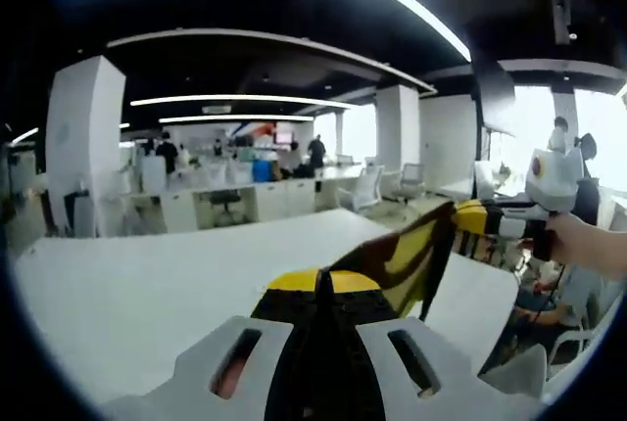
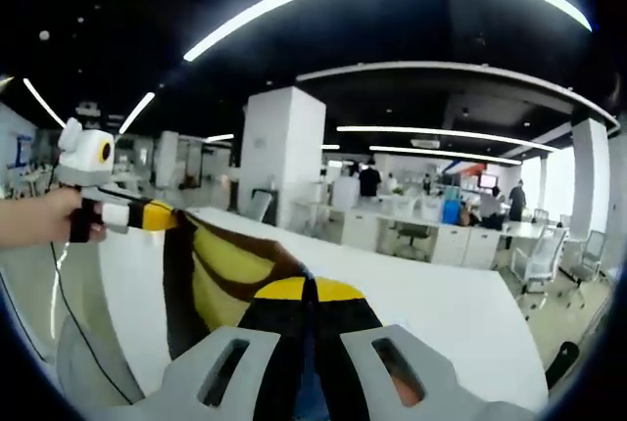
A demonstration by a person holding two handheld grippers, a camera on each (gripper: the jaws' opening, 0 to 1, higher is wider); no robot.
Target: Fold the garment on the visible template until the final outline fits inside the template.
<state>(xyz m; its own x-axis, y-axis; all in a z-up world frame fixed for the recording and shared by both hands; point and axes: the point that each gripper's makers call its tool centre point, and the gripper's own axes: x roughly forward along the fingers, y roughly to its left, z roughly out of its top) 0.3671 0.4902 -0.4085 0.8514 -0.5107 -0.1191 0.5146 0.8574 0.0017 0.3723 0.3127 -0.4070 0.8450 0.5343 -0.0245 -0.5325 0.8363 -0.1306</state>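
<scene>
A dark brown and yellow striped garment (image 1: 407, 264) hangs stretched in the air between both grippers, above a white table (image 1: 147, 284). In the left gripper view my left gripper (image 1: 321, 289) is shut on one end of the cloth. At the right, a hand holds my right gripper (image 1: 470, 217), shut on the other end. In the right gripper view the garment (image 2: 220, 279) runs from my right gripper (image 2: 309, 294), shut on it, up to my left gripper (image 2: 152, 215) at the left, above the table (image 2: 441, 313).
A white pillar (image 1: 88, 147) and office desks with chairs (image 1: 367, 186) stand beyond the table, with people far back. Someone sits past the table's right edge (image 1: 558, 304). A thin cable (image 2: 69, 313) hangs below the left hand.
</scene>
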